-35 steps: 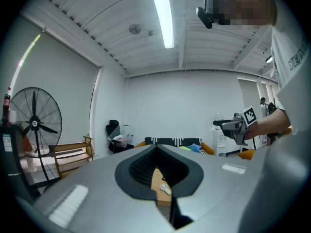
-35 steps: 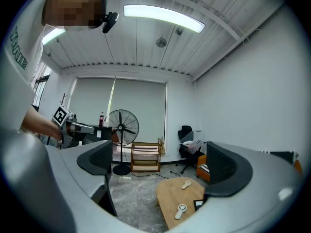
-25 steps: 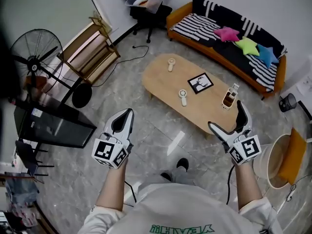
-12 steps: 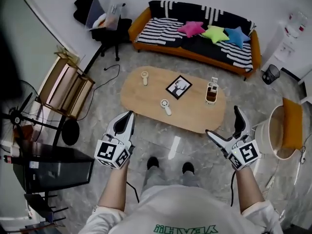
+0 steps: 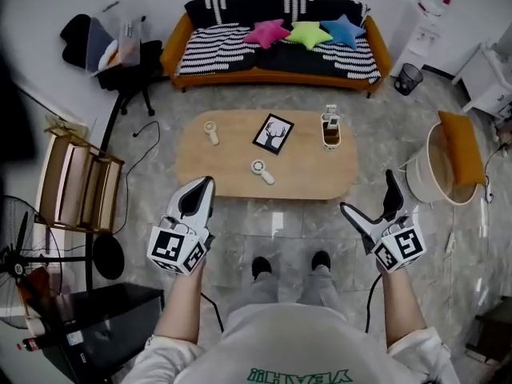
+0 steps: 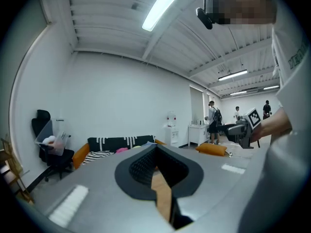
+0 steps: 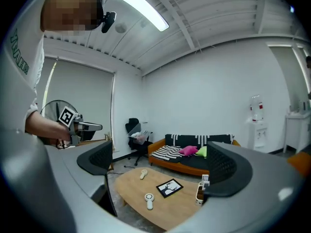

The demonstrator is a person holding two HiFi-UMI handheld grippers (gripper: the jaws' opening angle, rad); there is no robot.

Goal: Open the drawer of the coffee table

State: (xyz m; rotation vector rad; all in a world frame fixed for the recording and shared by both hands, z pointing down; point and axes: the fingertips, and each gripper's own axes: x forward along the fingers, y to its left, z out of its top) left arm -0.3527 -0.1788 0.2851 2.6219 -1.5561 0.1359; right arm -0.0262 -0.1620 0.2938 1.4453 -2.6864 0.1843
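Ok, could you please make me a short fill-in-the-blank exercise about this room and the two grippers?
1. The tongs of the left gripper are ___, with no gap between them.
2. The tongs of the right gripper are ___, with nothing held between them.
3. On the sofa, the star cushion between the pink cushion and the blue cushion is ___ in colour.

Missing words: shut; open; green.
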